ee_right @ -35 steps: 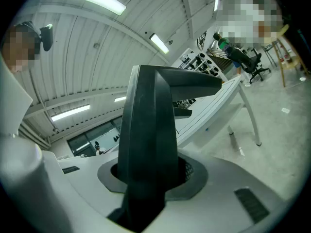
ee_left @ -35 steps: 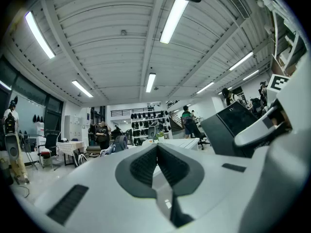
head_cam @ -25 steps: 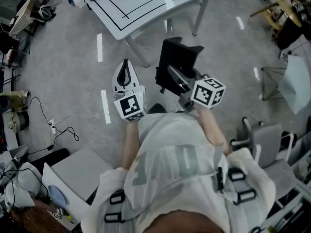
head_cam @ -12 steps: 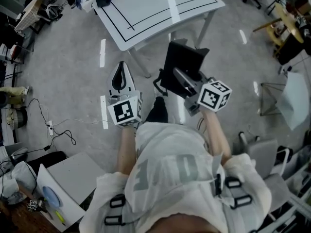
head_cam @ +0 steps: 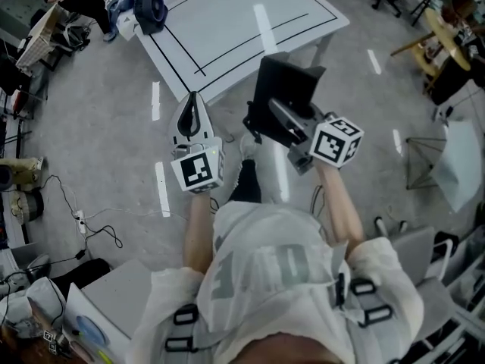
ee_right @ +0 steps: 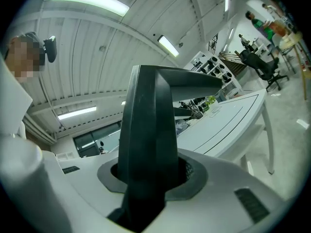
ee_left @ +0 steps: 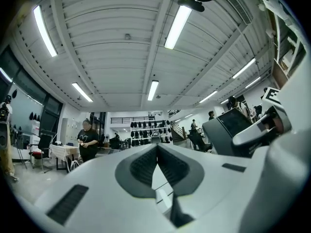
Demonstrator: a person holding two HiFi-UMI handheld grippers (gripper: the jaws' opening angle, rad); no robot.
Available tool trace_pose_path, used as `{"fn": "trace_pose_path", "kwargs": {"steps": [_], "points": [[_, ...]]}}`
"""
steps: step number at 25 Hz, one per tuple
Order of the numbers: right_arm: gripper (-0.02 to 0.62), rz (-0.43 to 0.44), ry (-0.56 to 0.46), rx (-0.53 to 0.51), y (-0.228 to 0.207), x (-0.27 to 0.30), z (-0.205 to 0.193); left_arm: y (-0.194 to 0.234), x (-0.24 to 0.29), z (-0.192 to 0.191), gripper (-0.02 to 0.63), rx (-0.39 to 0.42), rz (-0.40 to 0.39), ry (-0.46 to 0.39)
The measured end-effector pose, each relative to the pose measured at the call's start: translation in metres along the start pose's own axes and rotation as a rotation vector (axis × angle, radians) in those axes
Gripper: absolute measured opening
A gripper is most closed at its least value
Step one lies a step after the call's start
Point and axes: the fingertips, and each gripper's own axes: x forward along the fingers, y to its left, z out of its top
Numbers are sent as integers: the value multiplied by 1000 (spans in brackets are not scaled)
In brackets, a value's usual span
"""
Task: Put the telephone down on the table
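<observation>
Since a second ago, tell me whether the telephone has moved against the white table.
Yes. The telephone in the right gripper moved toward the white table: floor showed between them before; now its top meets the table's near edge in view.

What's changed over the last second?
The person has stepped toward the table, which now sits closer ahead of both claws. The right claw still grips the black telephone; the left claw stays shut and empty.
</observation>
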Motion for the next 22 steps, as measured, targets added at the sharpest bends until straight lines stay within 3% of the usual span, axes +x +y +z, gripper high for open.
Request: {"fn": "trace_pose_path", "kwargs": {"steps": [12, 22], "points": [[150, 19, 13, 53, -82, 152, 78, 64, 184, -7, 8, -52, -8, -23], [150, 83, 33, 55, -123, 276, 137, 130, 307, -27, 8, -83, 15, -8]]}}
